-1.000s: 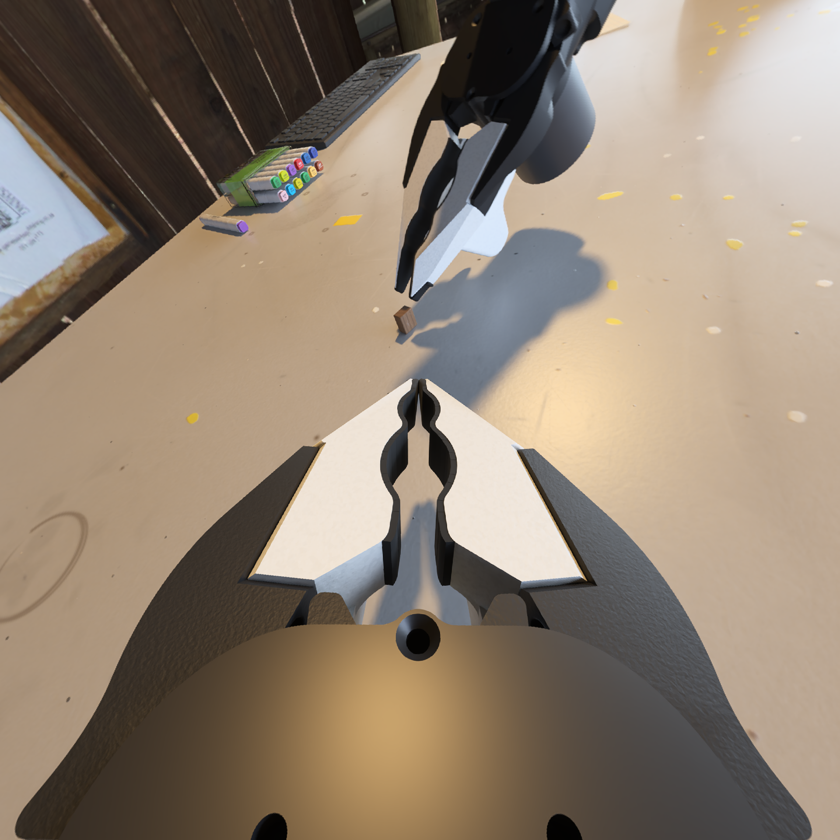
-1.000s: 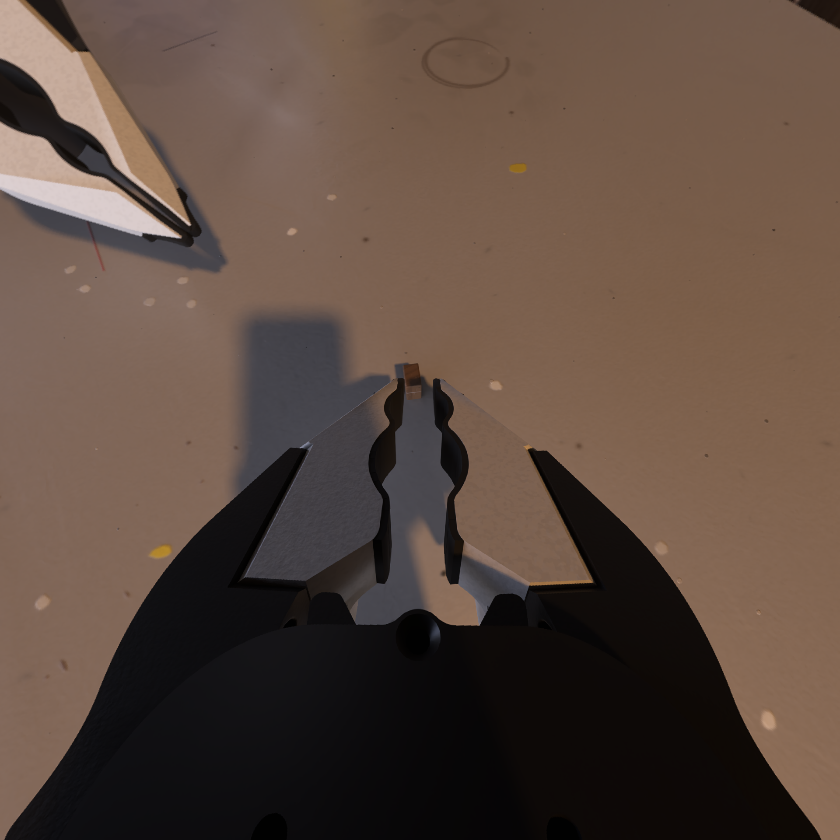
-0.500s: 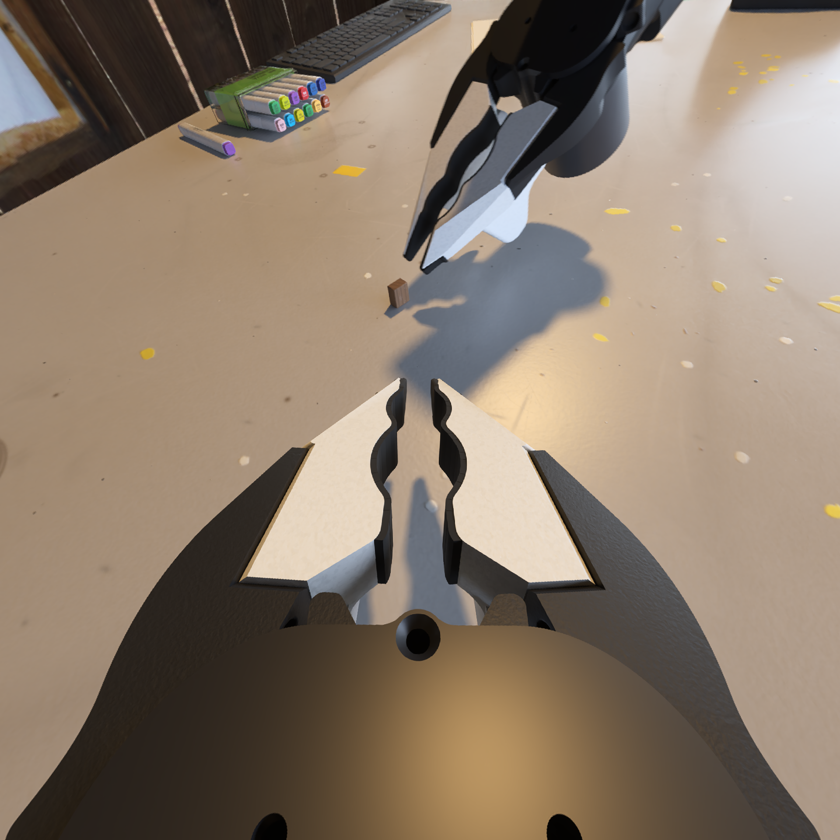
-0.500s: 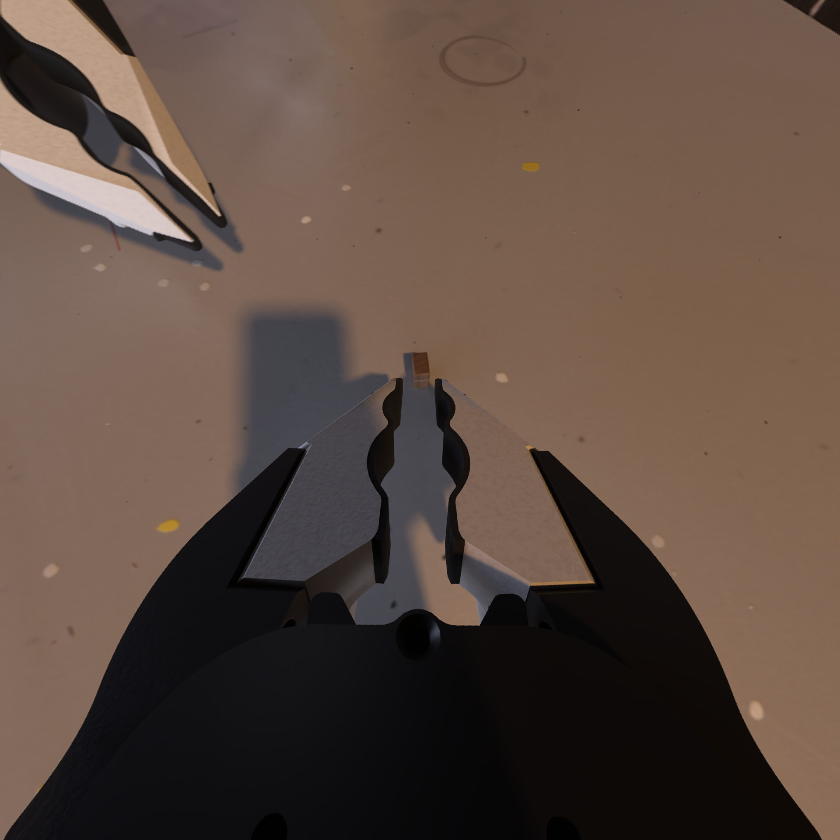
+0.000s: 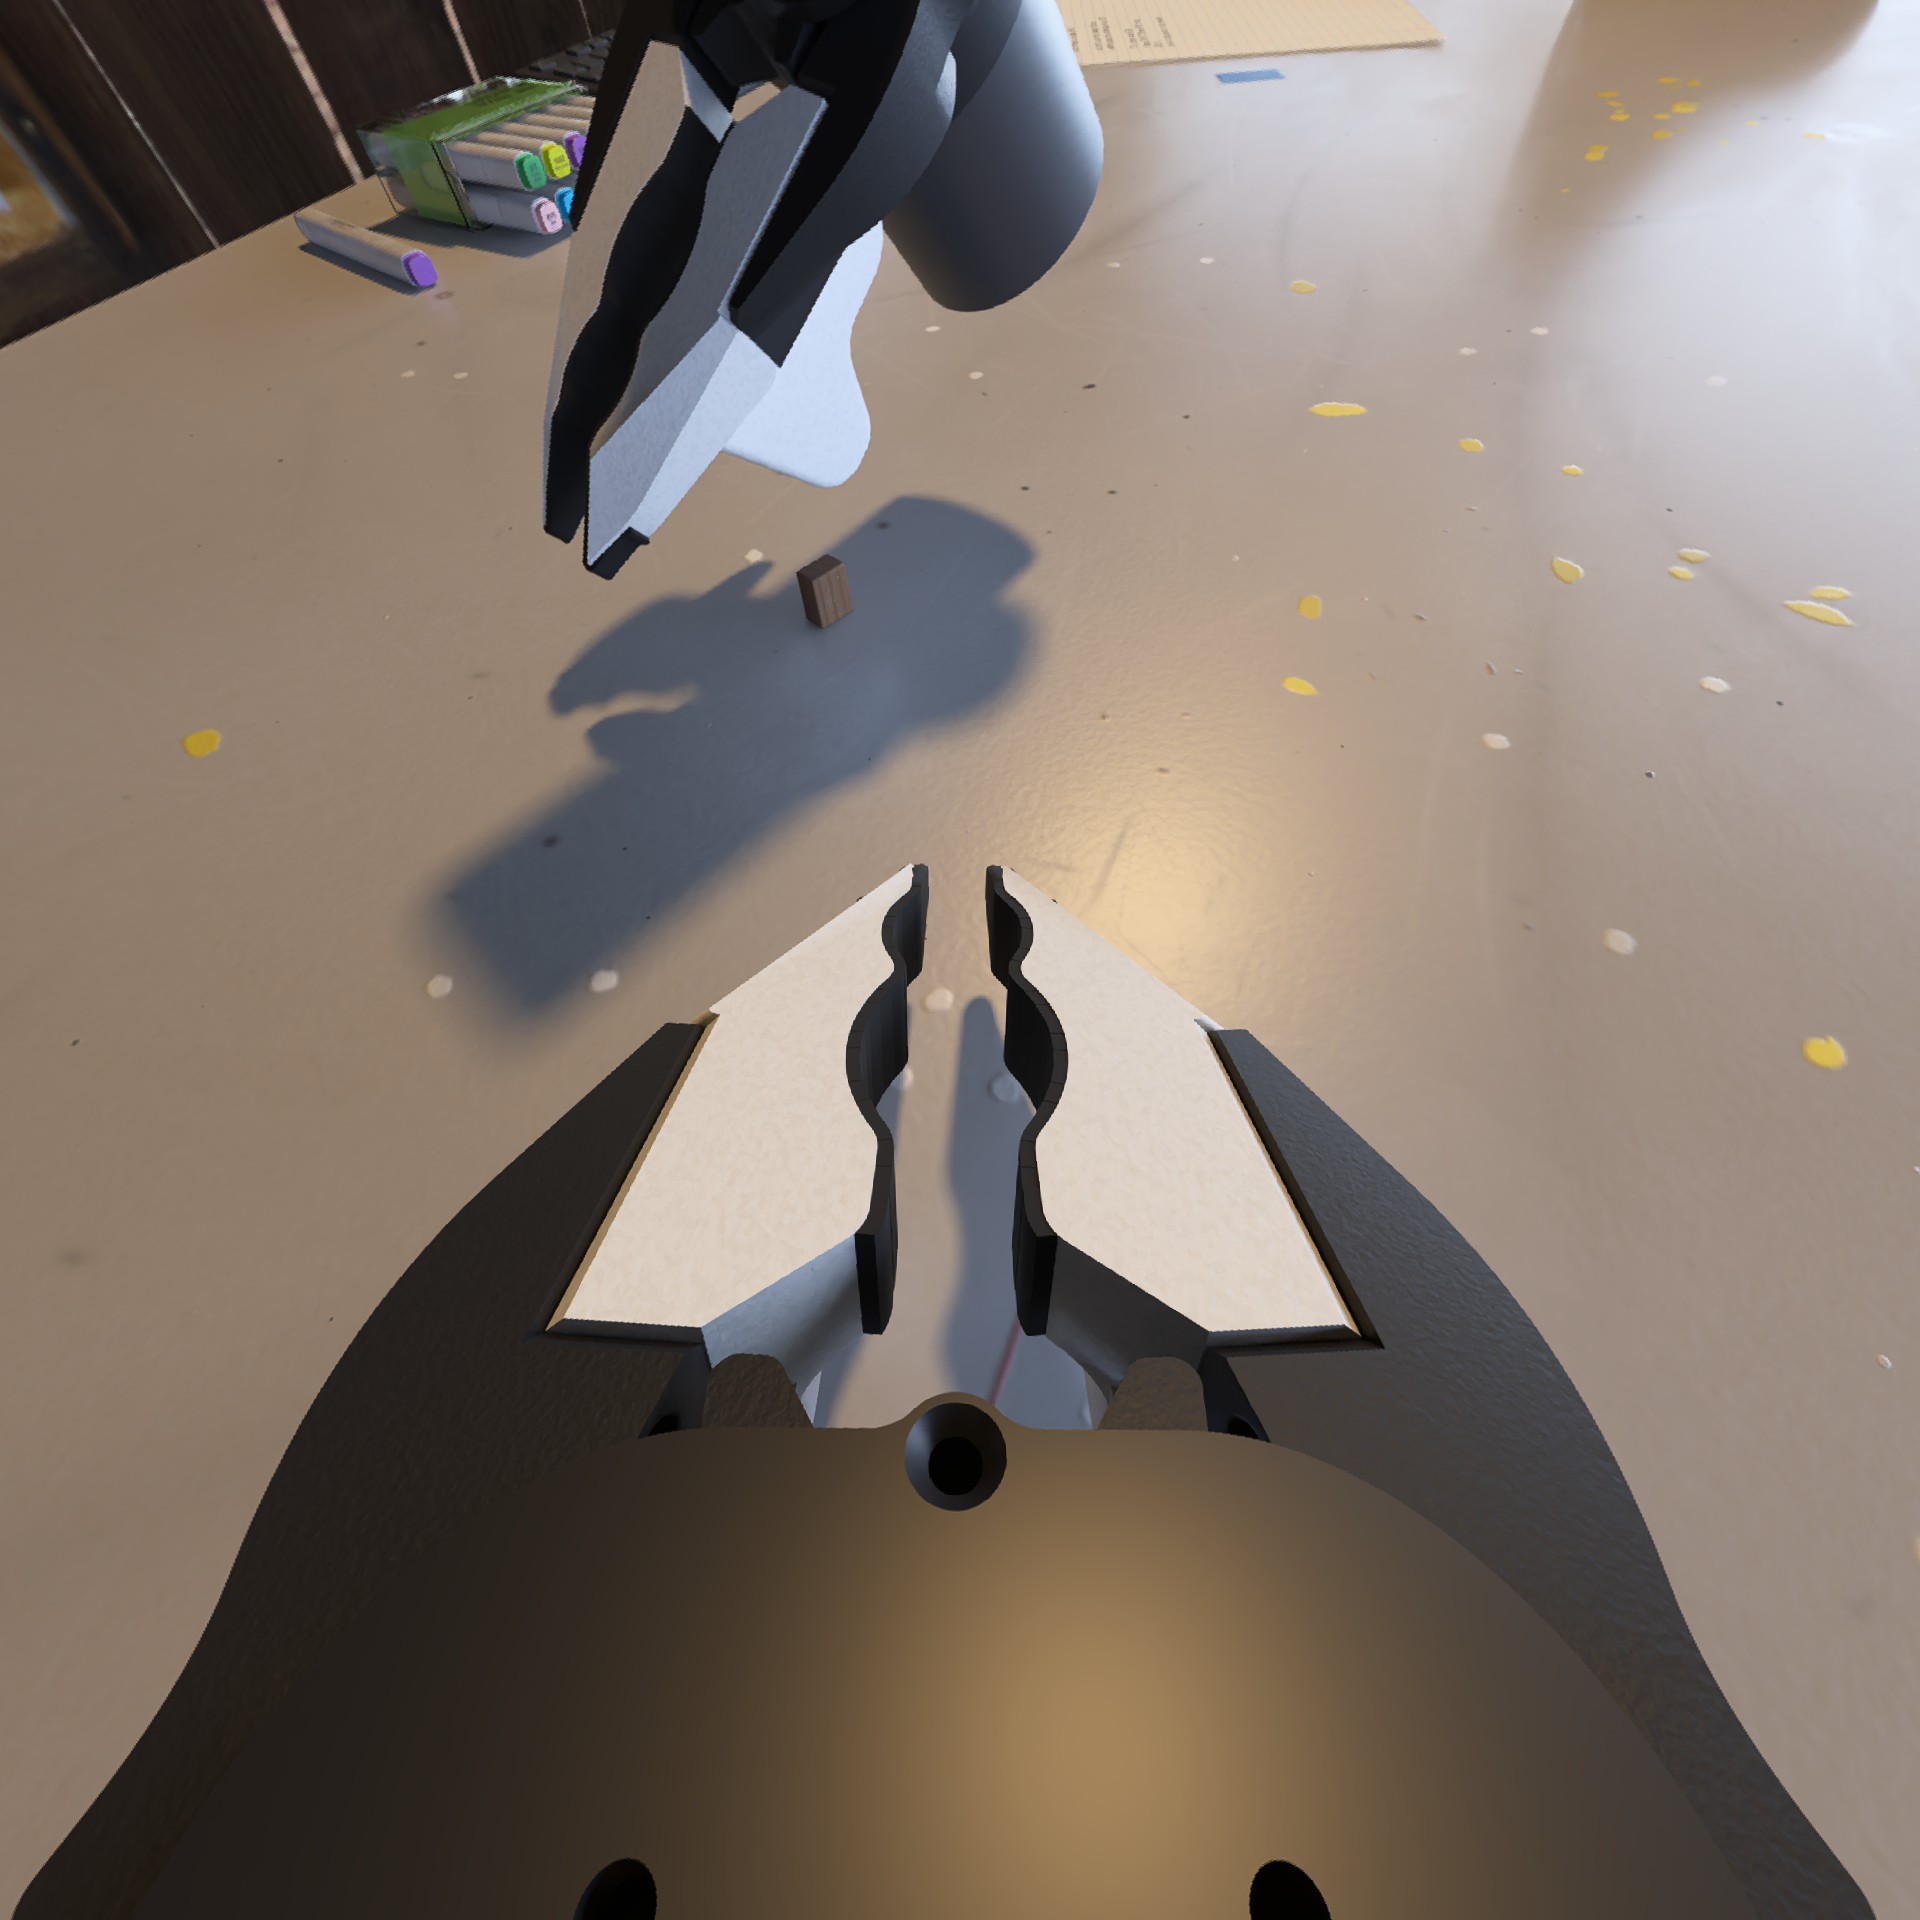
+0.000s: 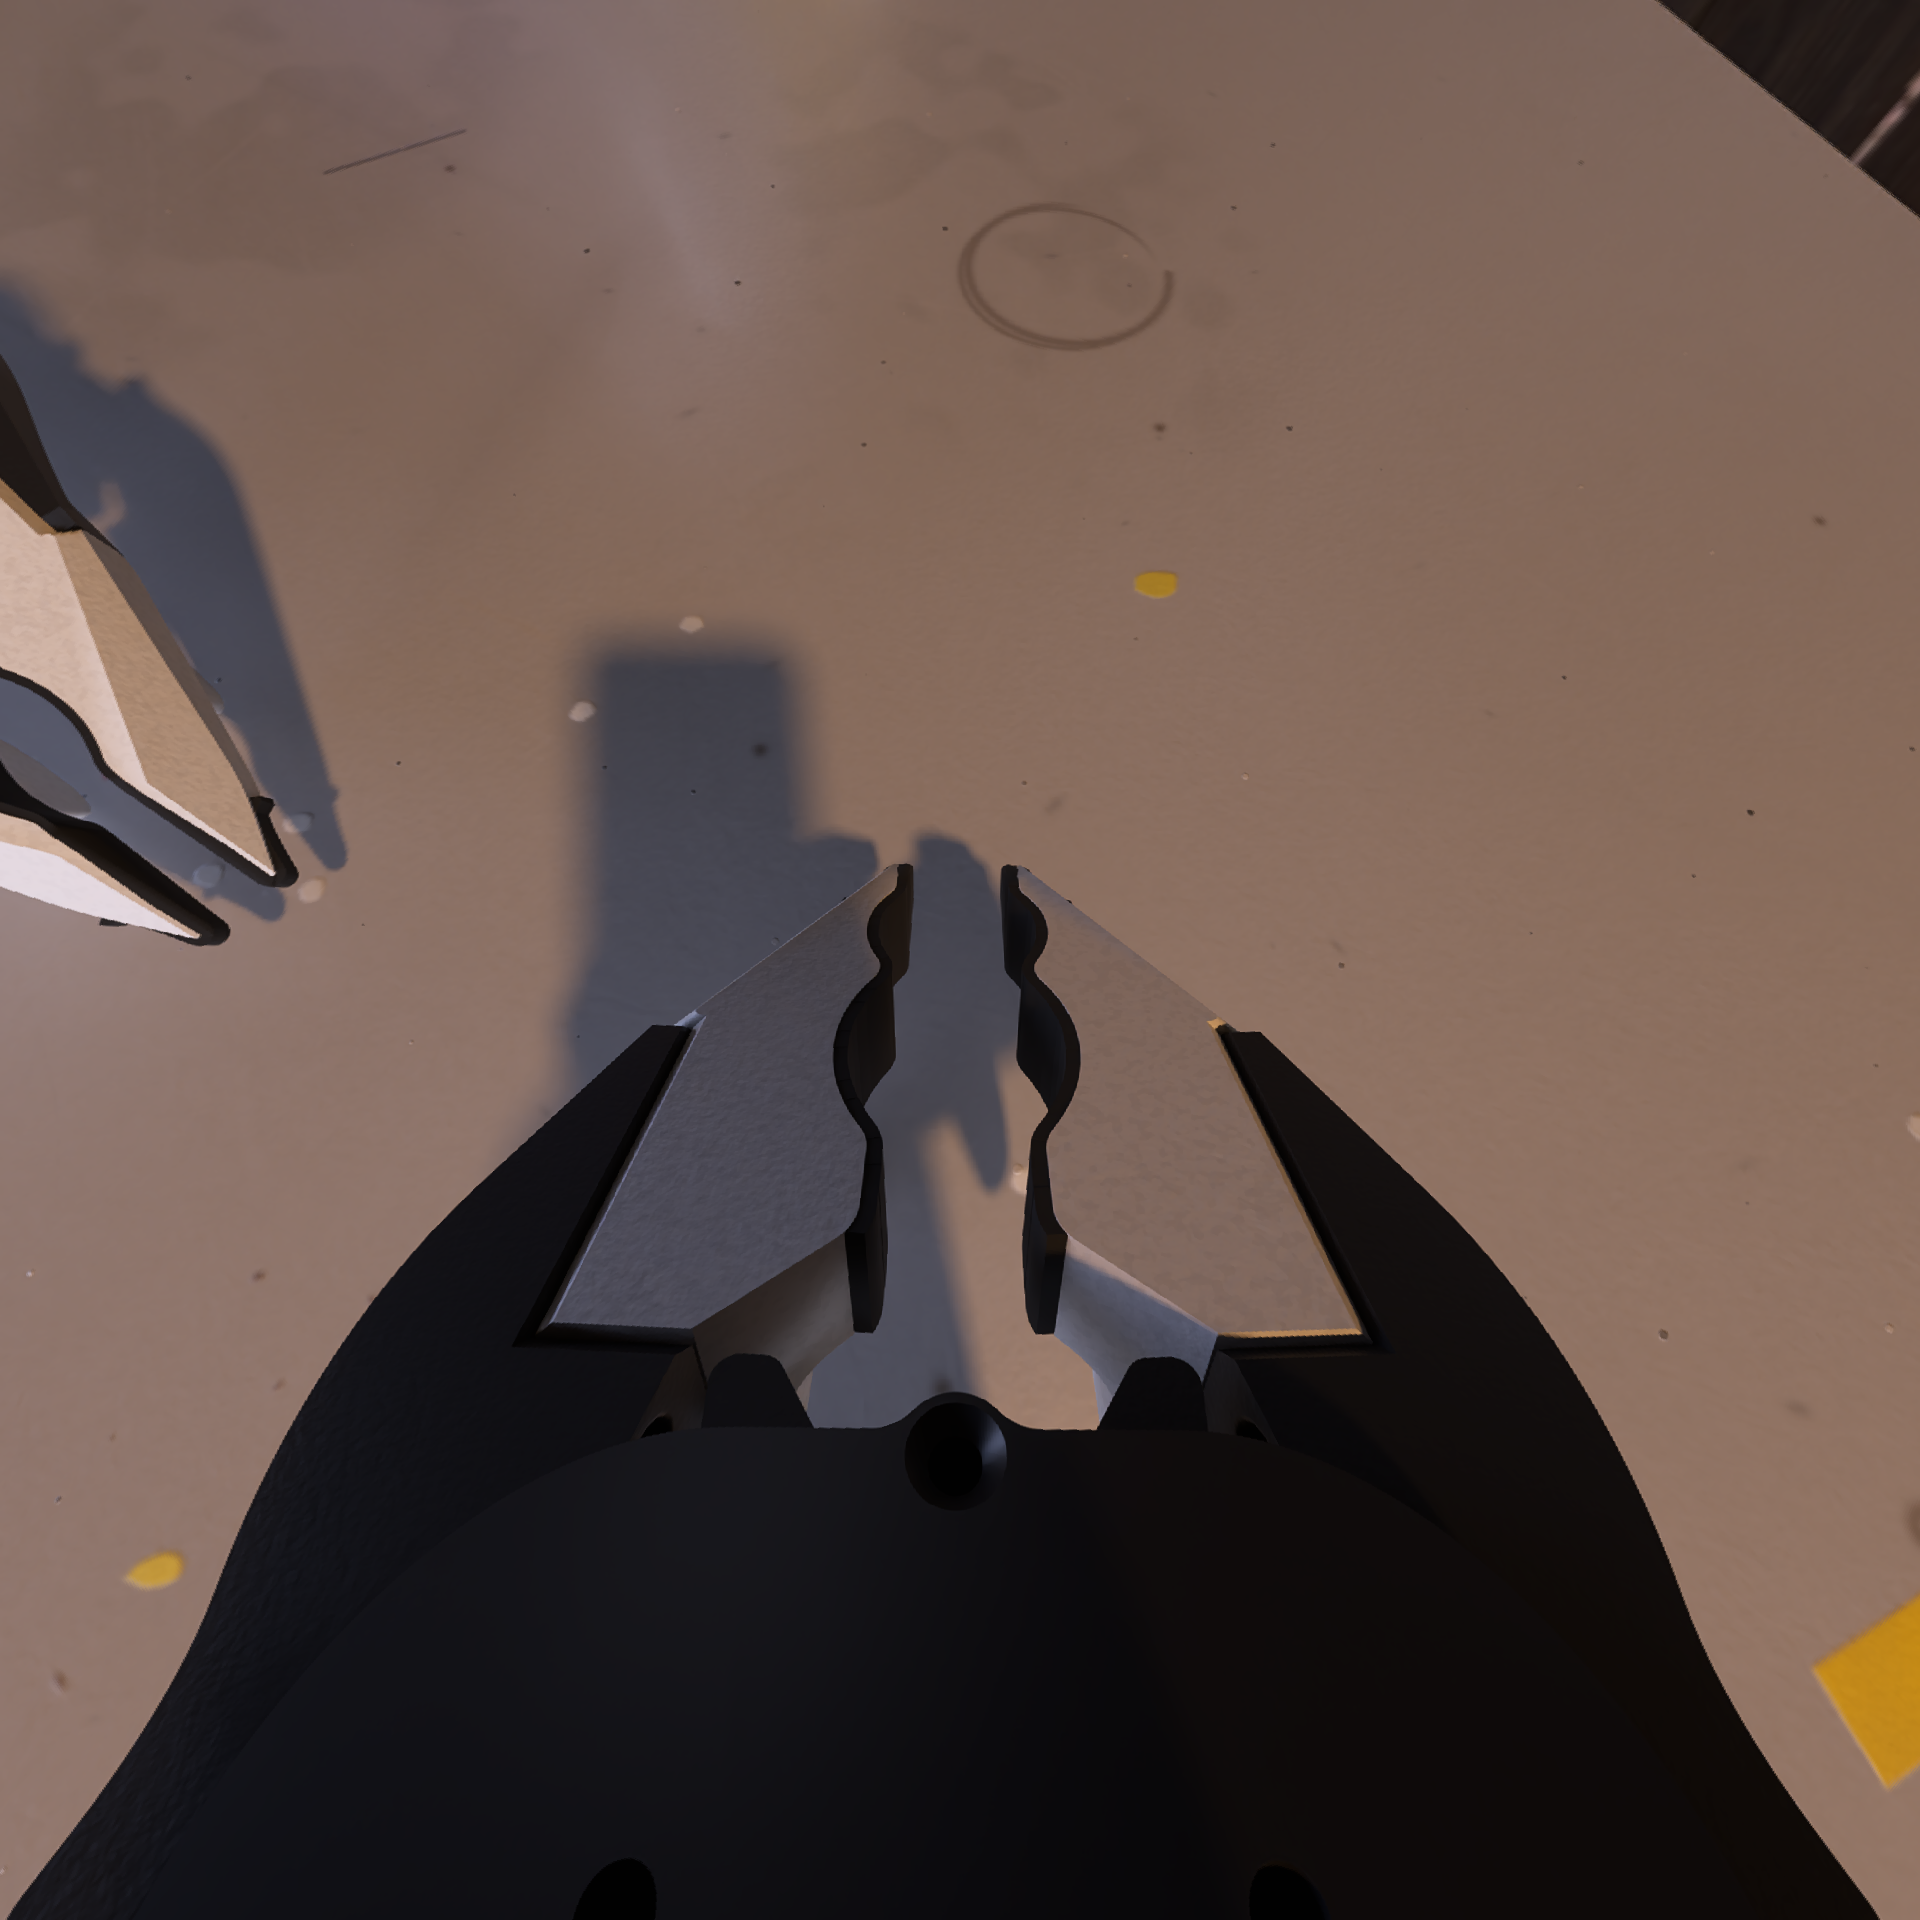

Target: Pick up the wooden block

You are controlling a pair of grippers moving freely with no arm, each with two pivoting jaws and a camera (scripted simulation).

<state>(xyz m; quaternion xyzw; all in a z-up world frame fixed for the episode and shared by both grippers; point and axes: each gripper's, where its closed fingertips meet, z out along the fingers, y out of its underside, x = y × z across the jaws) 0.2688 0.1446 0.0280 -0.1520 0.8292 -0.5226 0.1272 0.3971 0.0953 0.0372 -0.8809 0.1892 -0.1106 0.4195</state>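
Wooden block (image 5: pixel 824 592) stands free on the open table (image 5: pixel 312 582), well clear of every edge.

Left gripper (image 5: pixel 956 881) and right gripper (image 6: pixel 956 881) both hover empty, jaws slightly spread; markers (image 5: pixel 499 171) line the far-left edge.

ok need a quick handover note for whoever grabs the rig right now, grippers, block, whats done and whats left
Left gripper: open, empty, low over the table, pointing toward the wooden block.
Right gripper: open, empty, raised above the table; the block does not show in its own view.
Block: standing on the table, free of both grippers, beside the right gripper's tips.
Done: nothing gripped.
Left: line a gripper up on the block, close, lift.
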